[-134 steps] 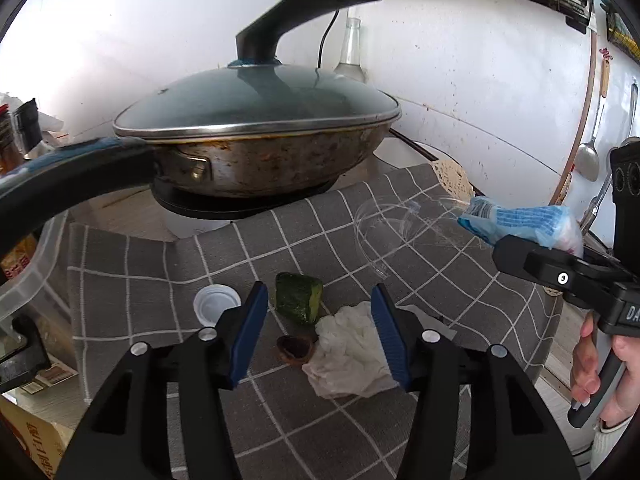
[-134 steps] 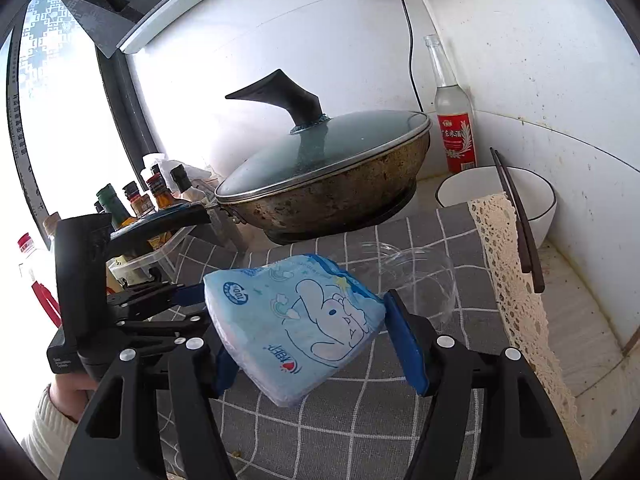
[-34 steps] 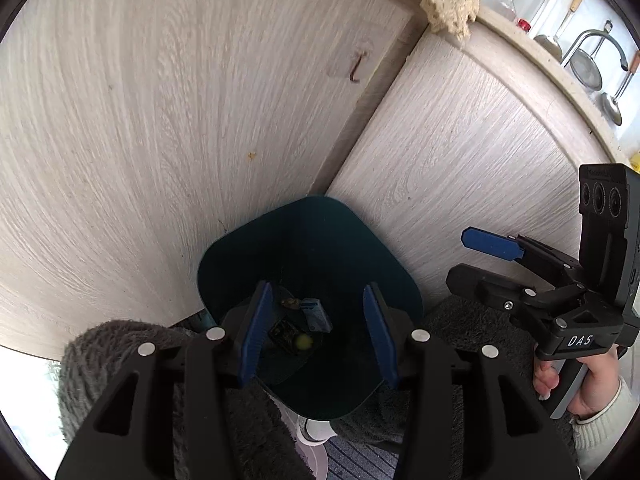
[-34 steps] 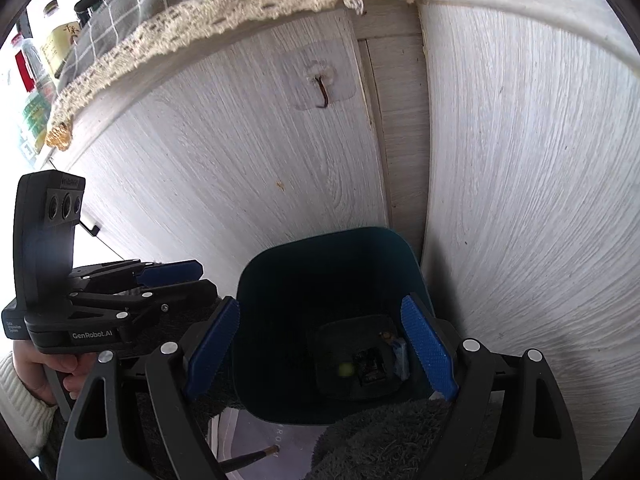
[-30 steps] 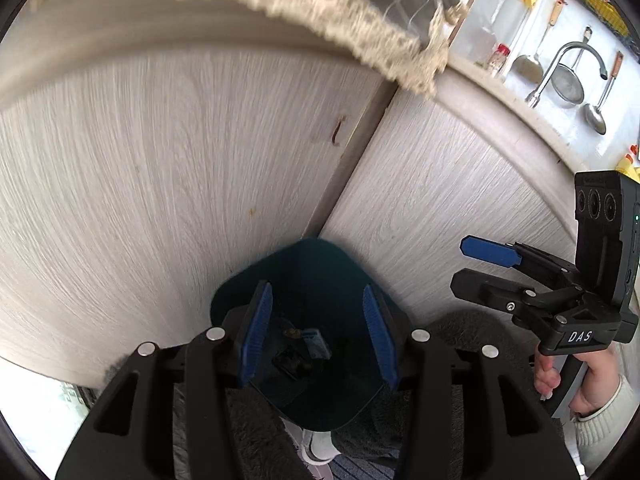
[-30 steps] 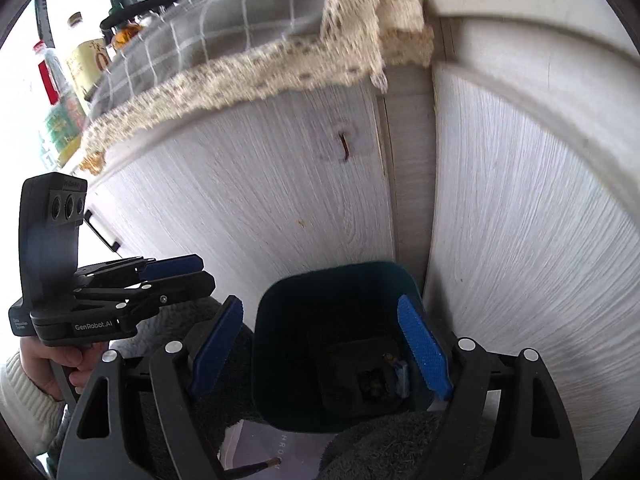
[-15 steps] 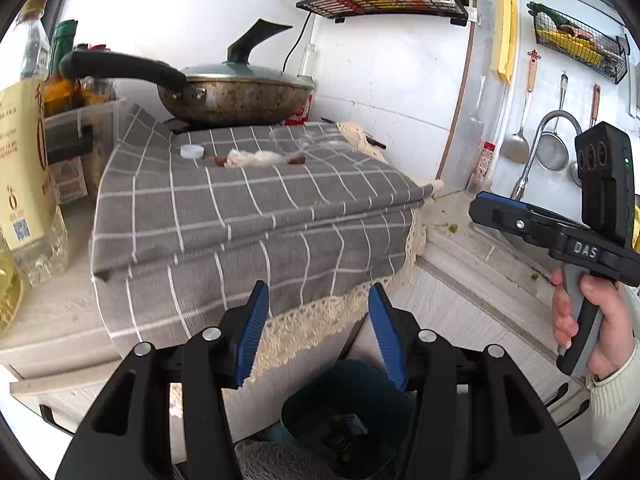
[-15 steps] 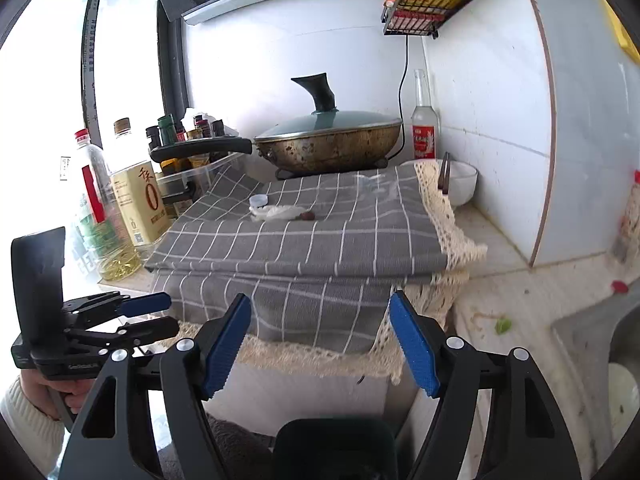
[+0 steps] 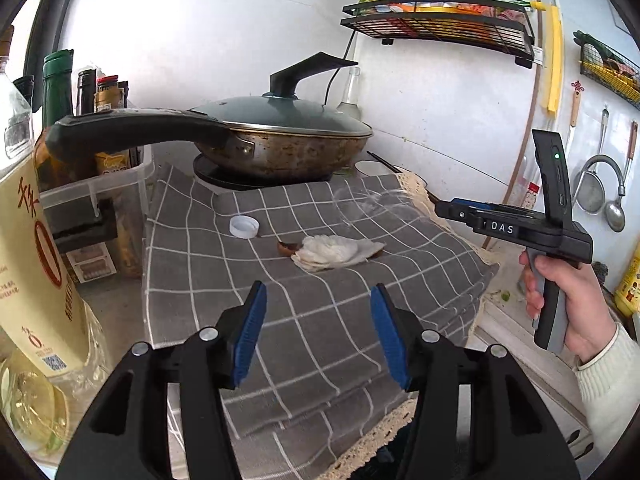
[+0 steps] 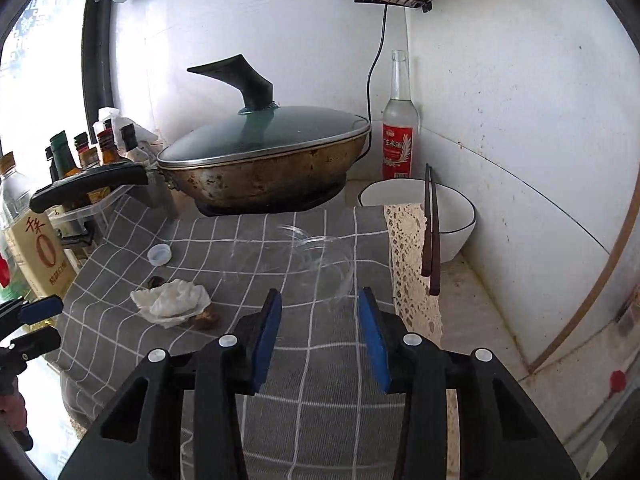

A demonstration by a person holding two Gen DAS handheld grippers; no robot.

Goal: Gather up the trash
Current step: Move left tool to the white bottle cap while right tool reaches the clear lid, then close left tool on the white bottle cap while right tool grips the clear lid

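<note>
My left tool (image 9: 316, 332) stands with its blue pads apart and nothing between them, poised above the near part of the grey checked cloth (image 9: 320, 360); my right tool (image 10: 319, 340) has its jaws closing, with nothing pressed between the pads, though the rim of the clear plastic cup (image 10: 320, 264) shows just beyond their tips; in the left wrist view my right hand (image 9: 568, 304) grips that tool's handle at the right edge.

Trash on the cloth, from the tools outward: a crumpled white tissue (image 9: 338, 252) lies near the middle of the cloth; a brown scrap (image 9: 289, 247) touches its left side, and a second brown scrap (image 10: 205, 319) shows at its near edge in the right wrist view; a white bottle cap (image 9: 244, 227) sits apart, further back and to the left; the clear plastic cup lies on its side at the right part of the cloth, near the lace trim (image 10: 412, 272).

Behind the cloth a lidded pan (image 10: 264, 168) rests on a dark burner; a white bowl (image 10: 456, 212) with chopsticks (image 10: 432, 236) across its rim stands on the bench at the right, beside a glass bottle (image 10: 398, 128); oil and sauce bottles (image 9: 28, 216) line the left side.
</note>
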